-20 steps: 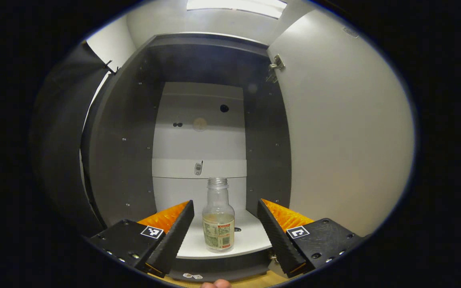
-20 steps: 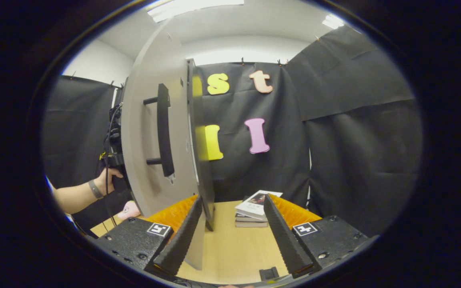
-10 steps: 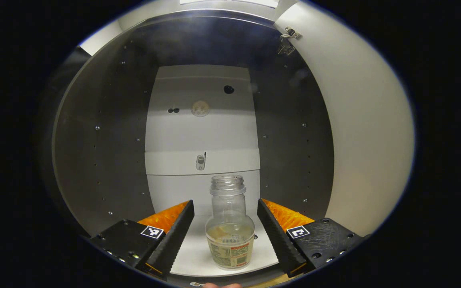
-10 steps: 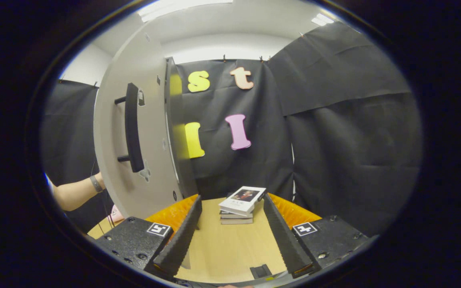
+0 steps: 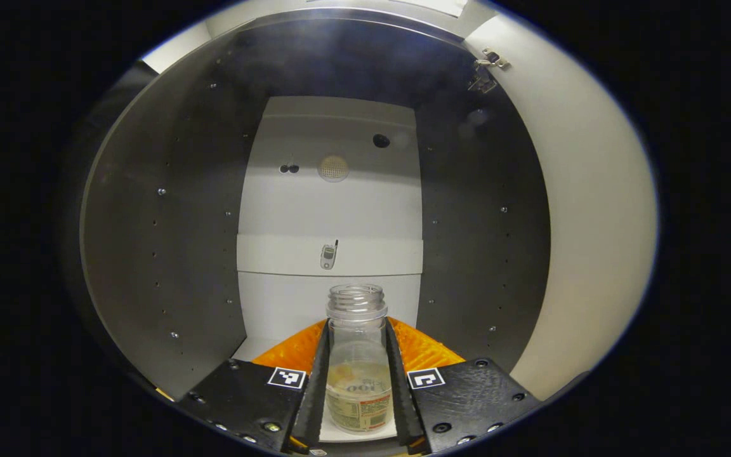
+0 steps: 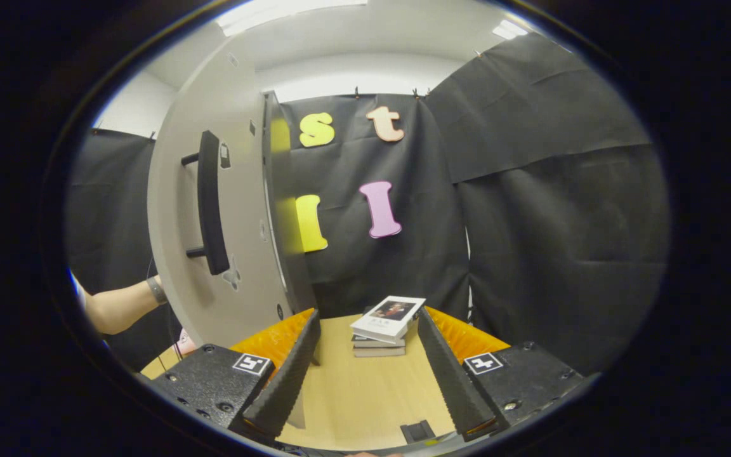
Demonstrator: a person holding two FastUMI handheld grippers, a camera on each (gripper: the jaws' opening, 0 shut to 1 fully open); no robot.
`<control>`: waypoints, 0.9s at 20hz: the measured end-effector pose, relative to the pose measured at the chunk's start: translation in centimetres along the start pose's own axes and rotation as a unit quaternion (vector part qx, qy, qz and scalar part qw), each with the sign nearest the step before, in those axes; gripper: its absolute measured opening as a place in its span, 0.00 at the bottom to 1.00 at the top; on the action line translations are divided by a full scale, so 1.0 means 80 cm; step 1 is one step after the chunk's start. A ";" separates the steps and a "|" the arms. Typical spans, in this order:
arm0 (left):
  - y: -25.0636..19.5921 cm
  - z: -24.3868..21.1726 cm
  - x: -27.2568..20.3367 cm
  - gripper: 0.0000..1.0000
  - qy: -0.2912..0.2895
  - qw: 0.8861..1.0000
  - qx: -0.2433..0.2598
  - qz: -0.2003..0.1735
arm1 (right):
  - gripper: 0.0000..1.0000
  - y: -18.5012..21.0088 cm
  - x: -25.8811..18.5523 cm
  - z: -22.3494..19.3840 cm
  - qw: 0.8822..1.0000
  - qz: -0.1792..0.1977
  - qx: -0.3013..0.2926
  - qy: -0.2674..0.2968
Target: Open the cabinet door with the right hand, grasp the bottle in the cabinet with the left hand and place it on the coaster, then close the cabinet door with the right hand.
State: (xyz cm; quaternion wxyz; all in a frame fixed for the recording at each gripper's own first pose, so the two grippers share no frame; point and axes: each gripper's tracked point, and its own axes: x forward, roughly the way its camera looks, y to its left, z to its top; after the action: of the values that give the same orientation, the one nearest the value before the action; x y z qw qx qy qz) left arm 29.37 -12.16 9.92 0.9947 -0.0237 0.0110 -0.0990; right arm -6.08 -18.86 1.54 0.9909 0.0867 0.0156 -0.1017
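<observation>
A clear, capless bottle (image 5: 357, 355) with a label and a little yellowish liquid stands on the white cabinet floor (image 5: 248, 348). My left gripper (image 5: 357, 397) reaches inside the dark cabinet and is shut on the bottle, a finger pressing each side of its body. The grey cabinet door (image 6: 232, 222) stands wide open, its inner face (image 5: 587, 209) at the right of the left gripper view. In the right gripper view the door's dark bar handle (image 6: 210, 203) is up left. My right gripper (image 6: 368, 374) hangs open over the wooden table (image 6: 365, 393), holding nothing.
A stack of books (image 6: 386, 324) lies on the table ahead of the right gripper. A person's forearm with a wristband (image 6: 127, 303) reaches behind the door at the left. A small dark block (image 6: 416, 433) sits at the table's near edge. Black cloth walls surround the booth.
My left gripper went deeper into the cabinet and its fingers have shut on the bottle. The right gripper drew away from the door edge earlier and has since stayed almost still, open.
</observation>
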 end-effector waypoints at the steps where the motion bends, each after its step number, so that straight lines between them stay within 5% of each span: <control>1: 0.005 0.005 -0.024 0.43 -0.005 1.000 0.000 0.000 | 0.96 0.002 0.001 0.001 1.000 0.004 0.000 -0.001; 8: 0.097 -0.050 -0.249 0.43 -0.015 0.999 0.000 0.041 | 0.96 0.032 0.003 0.016 0.999 0.050 -0.008 -0.020; 13: 0.195 -0.159 -0.334 0.43 -0.006 0.987 0.032 0.157 | 0.94 0.049 -0.008 0.048 0.996 0.078 -0.012 -0.049; 18: 0.223 -0.243 -0.380 0.43 0.006 0.980 0.004 0.201 | 0.96 0.053 -0.024 0.084 0.995 0.071 -0.021 -0.072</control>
State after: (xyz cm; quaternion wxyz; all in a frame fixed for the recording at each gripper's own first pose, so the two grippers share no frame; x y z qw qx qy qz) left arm 2.58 10.41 -9.87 0.9944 -0.0159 0.0212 0.1027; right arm -7.02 -15.58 8.97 0.9958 0.0589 -0.0593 -0.0370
